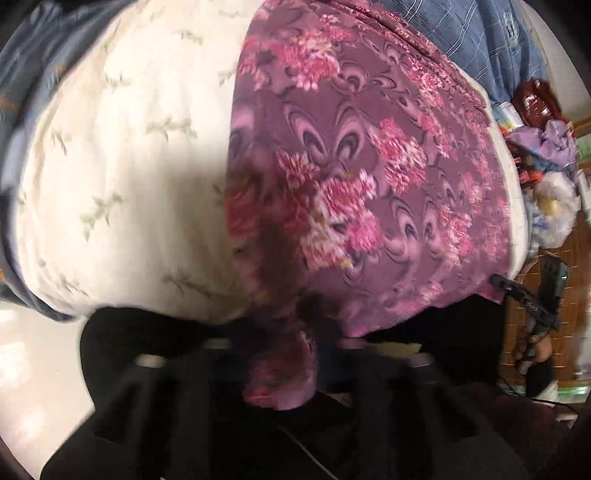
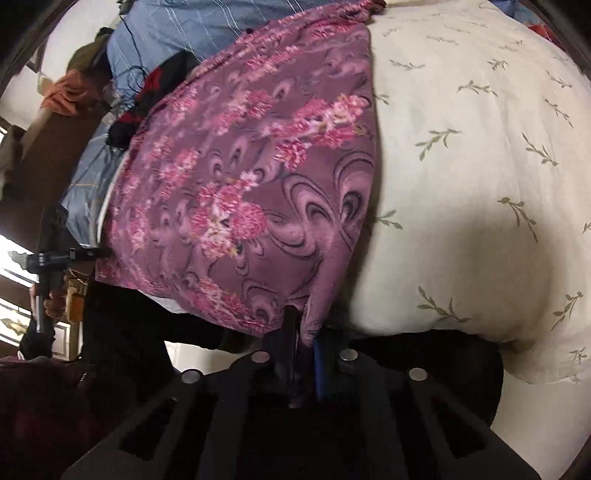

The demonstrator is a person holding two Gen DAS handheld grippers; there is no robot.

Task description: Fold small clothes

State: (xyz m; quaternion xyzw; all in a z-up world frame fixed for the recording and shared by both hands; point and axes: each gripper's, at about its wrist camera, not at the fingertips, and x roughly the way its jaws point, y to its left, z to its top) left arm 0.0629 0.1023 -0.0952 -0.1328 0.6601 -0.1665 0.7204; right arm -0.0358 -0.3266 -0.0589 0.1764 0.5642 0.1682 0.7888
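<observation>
A purple garment with pink flowers (image 1: 369, 177) lies spread on a cream leaf-print bed cover (image 1: 122, 155). In the left wrist view my left gripper (image 1: 295, 328) is shut on the garment's near corner, and a bunch of cloth hangs down between the fingers. The right wrist view shows the same garment (image 2: 236, 192) on the cream cover (image 2: 461, 184). There my right gripper (image 2: 303, 330) is shut on the other near corner, with the cloth pinched between a black finger and a blue-edged one. Each view catches the other gripper at the garment's far side: right (image 1: 532, 306), left (image 2: 48, 258).
A blue checked cloth (image 2: 177, 33) lies beyond the garment's far edge. Bags and clutter (image 1: 546, 158) stand on the brown tiled floor (image 1: 521, 332) beside the bed. The person's dark clothing (image 2: 122, 332) is close to the bed's near edge.
</observation>
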